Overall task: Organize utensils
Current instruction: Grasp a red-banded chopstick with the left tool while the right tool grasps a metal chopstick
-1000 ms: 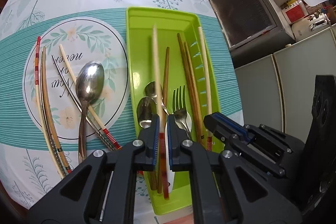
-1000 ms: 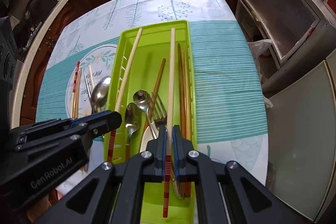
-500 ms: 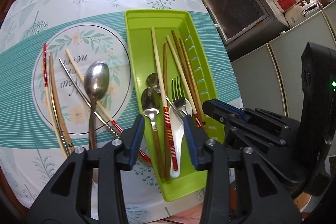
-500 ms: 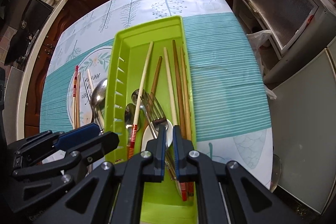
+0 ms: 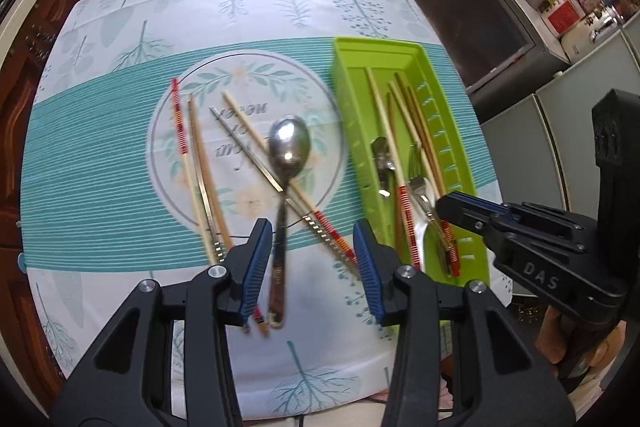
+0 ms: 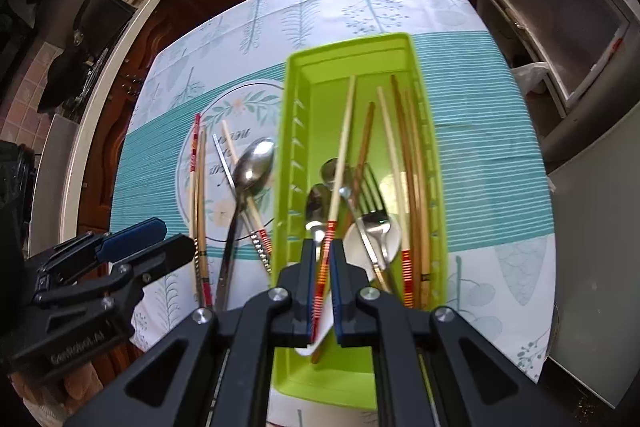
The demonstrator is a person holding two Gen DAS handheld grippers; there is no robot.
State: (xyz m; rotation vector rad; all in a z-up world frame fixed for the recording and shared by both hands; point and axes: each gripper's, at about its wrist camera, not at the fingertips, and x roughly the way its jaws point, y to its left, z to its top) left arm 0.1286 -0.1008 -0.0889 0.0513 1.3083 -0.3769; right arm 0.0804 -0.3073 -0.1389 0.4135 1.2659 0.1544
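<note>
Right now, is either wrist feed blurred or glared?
Left wrist view: motion-smeared, worst on the large spoon handle and loose chopsticks; window glare on its bowl. Right wrist view: sharper, green tray edges slightly soft; fisheye bends the table edge in both.

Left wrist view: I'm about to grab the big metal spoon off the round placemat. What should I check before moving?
1. Left tongs open, nothing between them: ok.
2. Large shiny steel spoon handle lined up with their gap: ok.
3. Spoon free of other utensils: not ok; it crosses a red-striped cream chopstick and a flat metal chopstick.
4. Bright green plastic tray has room: ok.
5. Right tongs empty: cannot tell; a striped chopstick shows in their narrow gap.
</note>
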